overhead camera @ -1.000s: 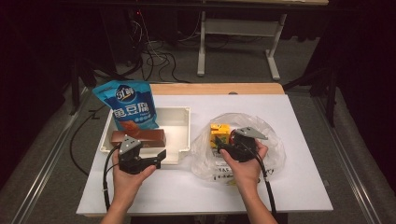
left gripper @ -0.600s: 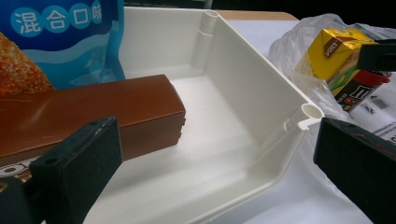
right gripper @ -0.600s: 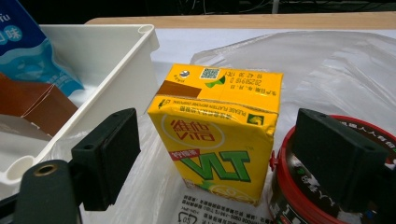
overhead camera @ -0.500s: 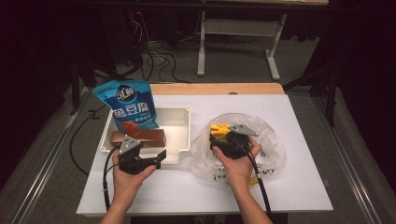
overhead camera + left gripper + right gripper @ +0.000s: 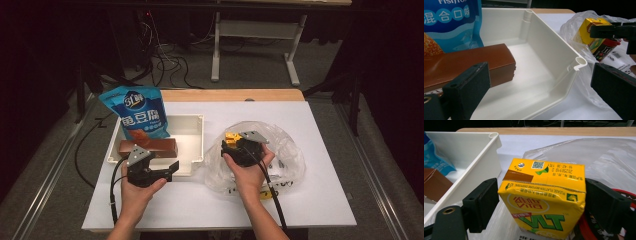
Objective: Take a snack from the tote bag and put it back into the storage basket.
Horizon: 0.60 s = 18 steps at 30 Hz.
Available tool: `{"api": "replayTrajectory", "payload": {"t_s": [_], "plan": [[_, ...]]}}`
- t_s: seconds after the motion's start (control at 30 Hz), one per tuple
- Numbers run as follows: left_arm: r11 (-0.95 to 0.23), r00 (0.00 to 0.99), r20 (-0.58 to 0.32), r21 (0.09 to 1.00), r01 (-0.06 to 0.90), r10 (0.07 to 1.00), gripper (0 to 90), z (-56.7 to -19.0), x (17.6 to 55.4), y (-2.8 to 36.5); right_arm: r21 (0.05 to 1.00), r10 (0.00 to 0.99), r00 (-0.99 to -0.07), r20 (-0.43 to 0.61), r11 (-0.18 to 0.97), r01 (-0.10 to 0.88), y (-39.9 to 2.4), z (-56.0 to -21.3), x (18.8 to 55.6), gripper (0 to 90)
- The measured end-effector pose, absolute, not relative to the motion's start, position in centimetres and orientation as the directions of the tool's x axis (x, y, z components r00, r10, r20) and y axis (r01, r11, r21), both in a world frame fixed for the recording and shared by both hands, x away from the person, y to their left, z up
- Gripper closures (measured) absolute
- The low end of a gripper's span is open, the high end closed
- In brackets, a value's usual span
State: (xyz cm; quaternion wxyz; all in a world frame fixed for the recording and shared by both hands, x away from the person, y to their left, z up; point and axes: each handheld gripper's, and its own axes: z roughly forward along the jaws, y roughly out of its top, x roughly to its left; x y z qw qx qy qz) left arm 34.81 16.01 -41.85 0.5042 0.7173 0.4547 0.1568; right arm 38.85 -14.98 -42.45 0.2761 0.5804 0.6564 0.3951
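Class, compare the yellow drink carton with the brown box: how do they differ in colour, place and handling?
The yellow drink carton sits on the clear plastic bag; the brown box lies in the white bin. The right gripper brackets the carton; no gripper touches the box. Both are rectangular packages.

White bin's [image 5: 200,145] right half lies free; brown box [image 5: 148,147] blocks left.

Lighting: bright overhead on the white table [image 5: 310,125]; surroundings dark.
Glare: plastic bag [image 5: 287,150].
Focus: near jaws soft.
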Motion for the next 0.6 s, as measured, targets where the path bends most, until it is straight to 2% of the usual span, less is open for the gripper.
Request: {"api": "replayTrajectory", "payload": {"t_s": [0.6], "plan": [[-0.084,0.563,-0.232,0.874,0.478,0.793,3.5,-41.6,34.6,16.0,0.842,0.990,-0.138,0.012,0.064,0.536,-14.1,-43.4,40.0,21.3]]}}
